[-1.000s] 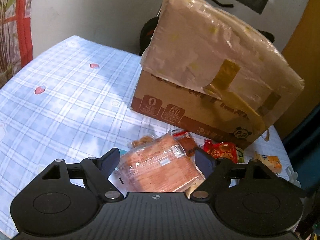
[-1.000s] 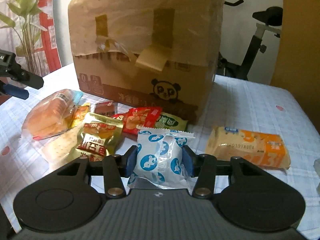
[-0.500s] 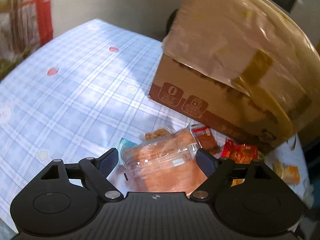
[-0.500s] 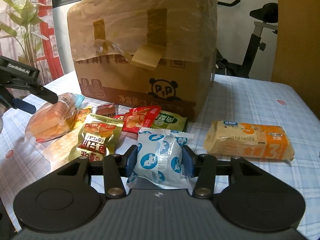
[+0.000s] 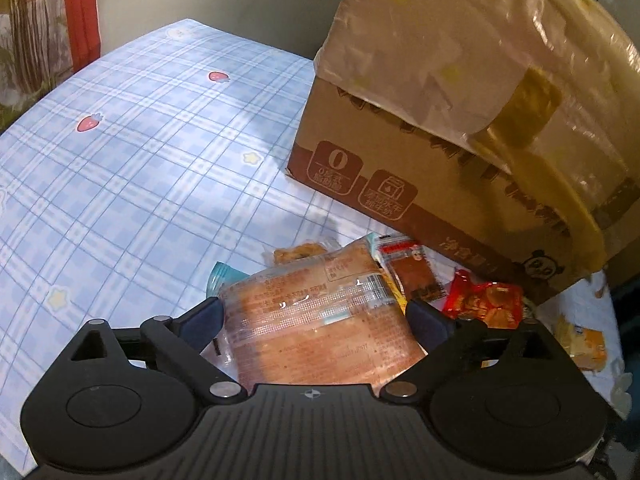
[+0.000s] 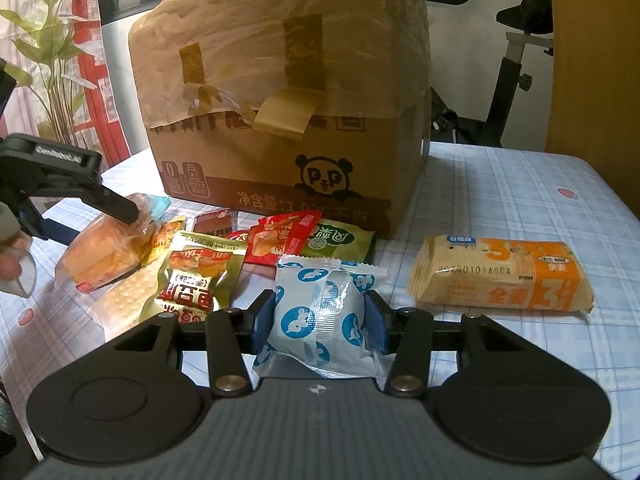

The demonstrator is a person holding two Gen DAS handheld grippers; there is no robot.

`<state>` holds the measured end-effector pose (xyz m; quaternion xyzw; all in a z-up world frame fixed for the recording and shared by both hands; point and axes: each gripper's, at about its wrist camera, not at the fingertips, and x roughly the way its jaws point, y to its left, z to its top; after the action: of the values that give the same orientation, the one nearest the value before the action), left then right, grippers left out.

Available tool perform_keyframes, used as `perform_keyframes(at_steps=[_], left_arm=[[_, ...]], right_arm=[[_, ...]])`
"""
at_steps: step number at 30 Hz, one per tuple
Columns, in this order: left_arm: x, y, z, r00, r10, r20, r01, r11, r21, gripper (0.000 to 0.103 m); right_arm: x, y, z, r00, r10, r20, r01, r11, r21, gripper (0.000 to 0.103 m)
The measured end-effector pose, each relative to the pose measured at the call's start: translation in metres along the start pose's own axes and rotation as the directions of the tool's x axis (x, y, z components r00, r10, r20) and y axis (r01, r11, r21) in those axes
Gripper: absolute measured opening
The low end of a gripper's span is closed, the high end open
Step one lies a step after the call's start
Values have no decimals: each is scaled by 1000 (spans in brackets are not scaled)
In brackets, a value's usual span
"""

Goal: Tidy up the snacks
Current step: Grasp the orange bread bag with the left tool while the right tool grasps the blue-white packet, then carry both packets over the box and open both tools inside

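My left gripper straddles a clear-wrapped orange bread pack lying on the checked tablecloth; its pads touch the pack's sides. The same pack shows in the right wrist view under the left gripper's finger. My right gripper is shut on a white packet with blue mouse prints. A pile of snacks lies in front of a cardboard box: a gold packet, a red packet, a green packet.
An orange-and-cream cracker pack lies to the right on the tablecloth. The taped box with a panda logo stands at the table's back. An exercise bike and a plant stand beyond the table.
My left gripper has come down and closed in around the bread pack, its fingers narrowing onto the sides. My right gripper holds the white packet in much the same place.
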<state>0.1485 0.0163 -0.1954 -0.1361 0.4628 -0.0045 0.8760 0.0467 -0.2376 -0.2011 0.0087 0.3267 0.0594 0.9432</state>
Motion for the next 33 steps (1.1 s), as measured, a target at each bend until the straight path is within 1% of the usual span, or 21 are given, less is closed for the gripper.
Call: perform_keyframes(at_steps=[3, 5, 9, 10, 15, 24, 29, 31, 33], left_arm=[[7, -5, -1, 1000, 26, 12, -26, 999, 40, 98], [6, -6, -2, 999, 32, 17, -33, 998, 52, 96], [-2, -3, -3, 999, 2, 39, -5, 997, 74, 83], [-5, -3, -5, 999, -1, 44, -2, 996, 84, 82], [-15, 4, -12, 999, -11, 52, 6, 996, 94, 81], [-49, 7, -8, 987, -5, 159, -21, 986, 163, 80], [-68, 10, -3, 978, -20, 208, -21, 981, 194, 80], [-76, 13, 3, 972, -40, 232, -7, 980, 197, 80], [-86, 16, 8, 964, -48, 262, -8, 978, 207, 81]], right_arm=[[0, 0, 0, 1000, 0, 0, 0, 1000, 0, 50], [0, 0, 0, 1000, 1, 0, -1, 1000, 0, 50], [0, 0, 0, 1000, 2, 0, -2, 1000, 3, 50], [0, 0, 0, 1000, 2, 0, -2, 1000, 3, 50], [0, 1, 0, 1000, 0, 0, 0, 1000, -1, 50], [0, 3, -1, 1000, -9, 2, 9, 1000, -17, 50], [-6, 8, 2, 1000, -19, 0, 19, 999, -39, 50], [-17, 10, 3, 1000, -18, 20, 18, 999, -39, 50], [-31, 13, 8, 999, -11, 41, 13, 999, -47, 50]])
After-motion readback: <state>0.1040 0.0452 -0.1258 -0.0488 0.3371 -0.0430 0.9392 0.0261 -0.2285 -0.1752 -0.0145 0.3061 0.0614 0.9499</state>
